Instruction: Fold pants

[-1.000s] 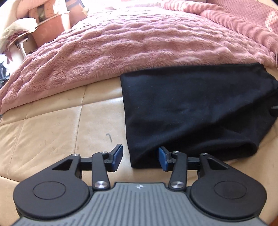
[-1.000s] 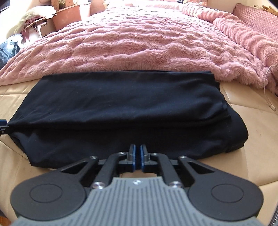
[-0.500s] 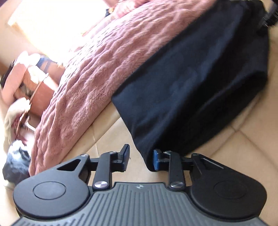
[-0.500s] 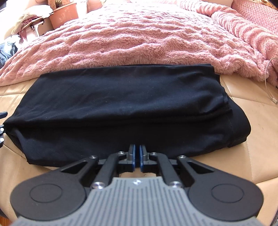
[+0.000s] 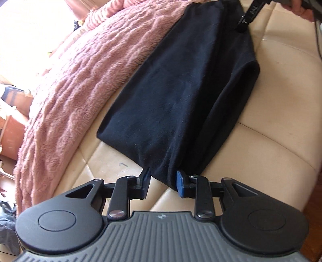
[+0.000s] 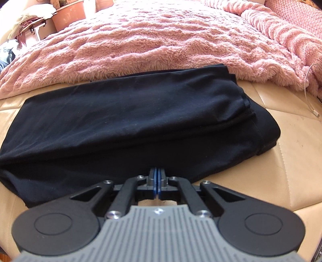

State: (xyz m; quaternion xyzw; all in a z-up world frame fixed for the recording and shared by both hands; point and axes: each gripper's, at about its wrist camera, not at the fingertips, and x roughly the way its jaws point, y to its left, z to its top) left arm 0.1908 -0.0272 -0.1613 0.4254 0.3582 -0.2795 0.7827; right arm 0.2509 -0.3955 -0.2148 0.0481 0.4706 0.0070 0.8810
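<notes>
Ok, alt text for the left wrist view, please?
The left gripper has its jaws opening around the near corner of folded black pants, which lie on a cream quilted cushion beside a fuzzy pink blanket. The right gripper touches the pants' far end.

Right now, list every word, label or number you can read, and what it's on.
Lettering on a finger of the right gripper, left wrist view: too blurred to read.
Emblem on its grey body: a symbol, no words.
Same emblem on the left gripper, jaws opening, pants corner between them: no words.
On pants or blanket: none.
</notes>
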